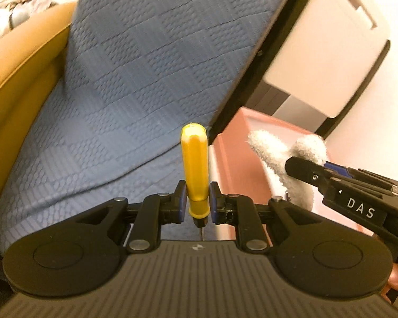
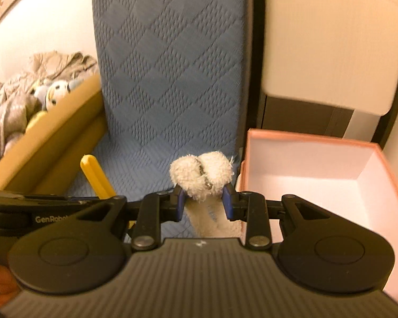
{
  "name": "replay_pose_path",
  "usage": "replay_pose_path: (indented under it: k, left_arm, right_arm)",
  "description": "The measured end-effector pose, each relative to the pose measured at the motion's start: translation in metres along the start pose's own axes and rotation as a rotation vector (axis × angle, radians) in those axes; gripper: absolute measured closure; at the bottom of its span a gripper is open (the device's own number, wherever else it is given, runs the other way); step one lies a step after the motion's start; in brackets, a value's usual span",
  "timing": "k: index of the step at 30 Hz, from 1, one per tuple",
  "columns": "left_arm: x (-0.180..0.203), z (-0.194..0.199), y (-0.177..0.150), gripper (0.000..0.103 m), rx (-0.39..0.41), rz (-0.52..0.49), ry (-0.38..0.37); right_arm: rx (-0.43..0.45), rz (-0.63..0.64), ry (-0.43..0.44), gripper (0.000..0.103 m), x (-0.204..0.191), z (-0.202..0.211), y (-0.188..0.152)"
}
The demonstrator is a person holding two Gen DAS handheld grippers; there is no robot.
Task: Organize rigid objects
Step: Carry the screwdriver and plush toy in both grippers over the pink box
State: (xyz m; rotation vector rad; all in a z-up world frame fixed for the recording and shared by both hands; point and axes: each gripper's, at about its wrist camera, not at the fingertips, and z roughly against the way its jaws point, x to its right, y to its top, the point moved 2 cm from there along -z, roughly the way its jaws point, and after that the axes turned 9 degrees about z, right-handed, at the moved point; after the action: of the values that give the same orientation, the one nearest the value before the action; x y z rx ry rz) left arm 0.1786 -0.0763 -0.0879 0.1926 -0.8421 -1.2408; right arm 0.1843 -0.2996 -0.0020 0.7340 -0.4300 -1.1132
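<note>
Beside the pink box (image 2: 318,143), left gripper (image 1: 197,202) clamps a yellow screwdriver (image 1: 194,167); right gripper (image 2: 204,198) clenches a fluffy white toy (image 2: 201,176).

Both claws are matte black with ribbed housings, silver pivot screws, blue pads (image 1: 181,198) and white lettering.

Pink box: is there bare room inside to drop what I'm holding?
The pink box shows a bare white floor between its walls. The blue quilted cover left of it is also bare. Both grippers crowd the box's near-left corner: right gripper holds the fluffy white toy, left gripper the yellow screwdriver.
</note>
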Motion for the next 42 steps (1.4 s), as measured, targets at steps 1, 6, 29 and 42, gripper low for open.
replay_pose_path:
  k: [1, 6, 29, 42]
  left_arm:
    - [0.007, 0.003, 0.001, 0.083, 0.003, -0.005, -0.005]
    - [0.045, 0.015, 0.009, 0.083, 0.021, -0.032, -0.035]
    - [0.177, -0.030, -0.009, 0.082, -0.044, -0.128, -0.073]
    - [0.183, -0.097, -0.054, 0.082, -0.162, -0.120, -0.030]
  right_arm:
    - [0.004, -0.007, -0.003, 0.071, 0.005, 0.003, 0.003]
    - [0.046, -0.023, -0.035, 0.071, 0.028, 0.026, 0.018]
    - [0.065, -0.136, -0.144, 0.071, 0.132, 0.058, -0.006]
    - [-0.104, -0.193, -0.156, 0.071, 0.165, 0.009, -0.085]
